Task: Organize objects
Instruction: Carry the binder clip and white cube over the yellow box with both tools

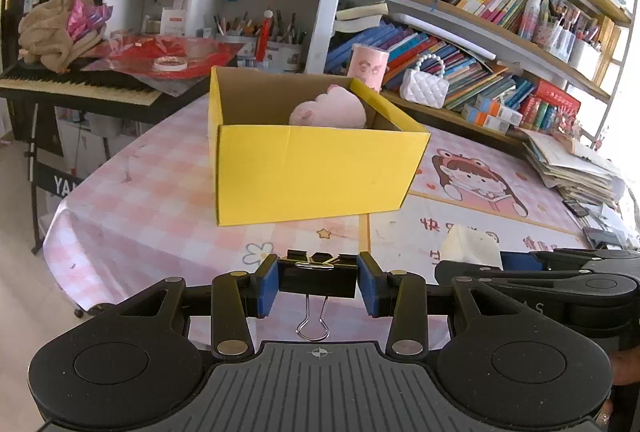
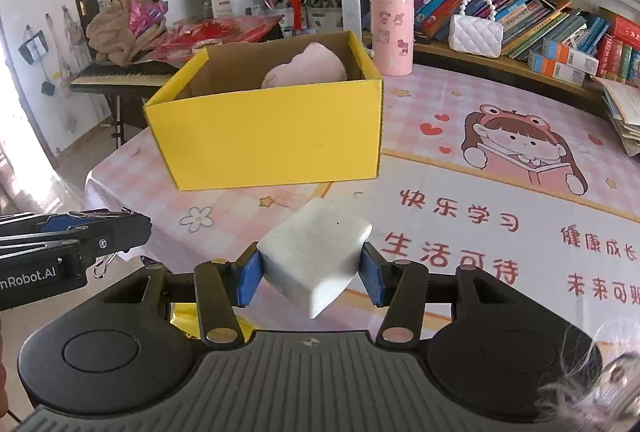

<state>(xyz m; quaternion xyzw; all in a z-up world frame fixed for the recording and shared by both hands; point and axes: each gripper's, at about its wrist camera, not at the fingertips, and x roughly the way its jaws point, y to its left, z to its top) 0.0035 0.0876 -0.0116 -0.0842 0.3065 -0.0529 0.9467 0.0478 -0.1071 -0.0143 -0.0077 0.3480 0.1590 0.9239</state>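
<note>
A yellow cardboard box (image 1: 316,171) stands open on the pink table, with a pink plush toy (image 1: 328,109) inside; the box also shows in the right wrist view (image 2: 268,135), as does the toy (image 2: 308,69). My left gripper (image 1: 318,282) is shut on a black binder clip (image 1: 318,278), held above the table in front of the box. My right gripper (image 2: 312,268) is shut on a white block (image 2: 316,252), also in front of the box. The left gripper (image 2: 96,236) shows at the left of the right wrist view.
A pink cylinder container (image 2: 391,33) stands behind the box. A white quilted handbag (image 2: 476,31) sits on the low bookshelf. A stack of papers (image 1: 568,163) lies at the table's right. A keyboard piano (image 1: 76,87) stands left of the table.
</note>
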